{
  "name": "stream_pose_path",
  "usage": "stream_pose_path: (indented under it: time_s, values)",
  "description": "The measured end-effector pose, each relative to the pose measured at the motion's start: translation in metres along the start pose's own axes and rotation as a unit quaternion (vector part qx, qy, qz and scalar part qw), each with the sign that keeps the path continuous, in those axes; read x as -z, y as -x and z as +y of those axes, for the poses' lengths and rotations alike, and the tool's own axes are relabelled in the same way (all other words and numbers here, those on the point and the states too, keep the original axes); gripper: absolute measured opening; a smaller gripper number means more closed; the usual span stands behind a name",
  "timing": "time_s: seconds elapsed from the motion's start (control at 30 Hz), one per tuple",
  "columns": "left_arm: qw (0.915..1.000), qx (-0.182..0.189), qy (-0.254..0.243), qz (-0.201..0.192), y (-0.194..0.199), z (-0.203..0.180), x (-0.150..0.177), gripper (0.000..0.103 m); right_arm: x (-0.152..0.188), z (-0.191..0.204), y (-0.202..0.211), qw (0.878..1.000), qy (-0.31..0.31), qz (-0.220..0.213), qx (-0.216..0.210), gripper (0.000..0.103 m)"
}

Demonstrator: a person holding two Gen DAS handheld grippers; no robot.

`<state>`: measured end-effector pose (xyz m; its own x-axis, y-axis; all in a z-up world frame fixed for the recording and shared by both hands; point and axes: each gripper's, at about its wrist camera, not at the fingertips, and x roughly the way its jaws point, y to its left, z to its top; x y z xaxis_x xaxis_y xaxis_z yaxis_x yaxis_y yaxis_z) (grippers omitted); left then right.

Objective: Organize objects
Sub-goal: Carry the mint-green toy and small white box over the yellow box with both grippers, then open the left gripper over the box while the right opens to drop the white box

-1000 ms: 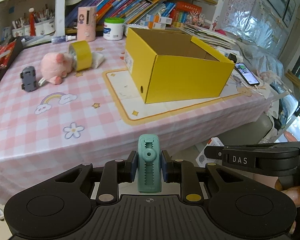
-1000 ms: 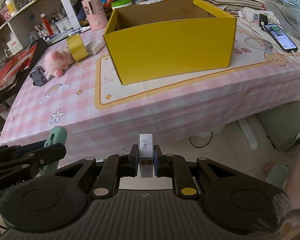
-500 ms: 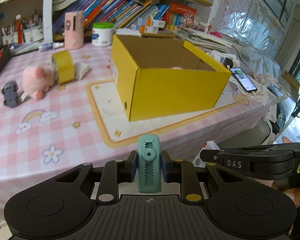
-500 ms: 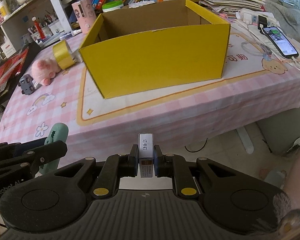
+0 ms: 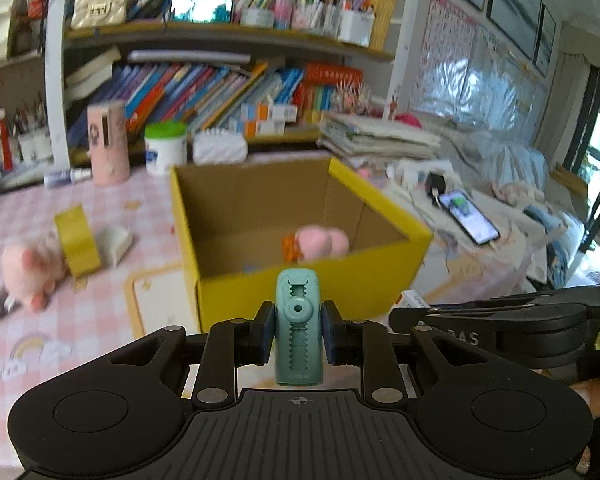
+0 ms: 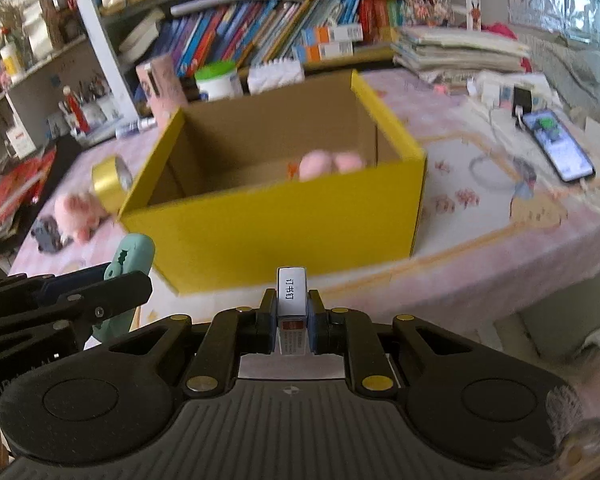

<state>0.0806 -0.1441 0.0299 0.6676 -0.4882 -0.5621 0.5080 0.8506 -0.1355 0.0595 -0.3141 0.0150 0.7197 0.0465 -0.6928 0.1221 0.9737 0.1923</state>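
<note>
My left claw (image 5: 298, 334) pinches one teal toothed clip (image 5: 298, 332), long axis upright between the pads. My right claw (image 6: 292, 316) pinches one small white labelled box (image 6: 291, 304), also upright. One open yellow box (image 6: 284, 216) sits on the tabletop (image 6: 480, 216), ahead of and below both claws, its near wall facing me; neither claw is clearly nearer. Inside: one pink plush (image 6: 328, 164). Outside, to its left: one pink pig (image 5: 30, 268), one yellow tape roll (image 5: 76, 240), one grey toy car (image 6: 48, 234).

Pink plush (image 5: 320, 242) in yellow box (image 5: 300, 292) — blurred, lower half behind front wall.
</note>
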Motion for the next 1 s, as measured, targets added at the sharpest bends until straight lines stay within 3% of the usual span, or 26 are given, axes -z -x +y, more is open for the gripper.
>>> stream_pose_path:
  time_s: [0.3, 0.57, 0.8, 1.0]
  values:
    - [0.9988, -0.037, -0.004, -0.031, -0.025, -0.011, -0.042, 0.023, -0.057, -0.024, 0.005, 0.997, 0.026, -0.060, -0.031, 0.014]
    - [0.9971, -0.074, -0.011, -0.017, -0.055, -0.015, -0.055, 0.023, -0.096, -0.030, -0.017, 0.993, 0.073, -0.082, -0.052, 0.014]
    - [0.9946, -0.098, -0.020, 0.027, -0.086, -0.014, -0.049, 0.023, -0.102, -0.027, -0.064, 0.989, 0.130, -0.039, -0.055, 0.014]
    - [0.9910, -0.120, -0.021, 0.056, -0.103, -0.008, -0.042, 0.023, -0.097, -0.022, -0.100, 0.982, 0.172, 0.023, -0.068, 0.014]
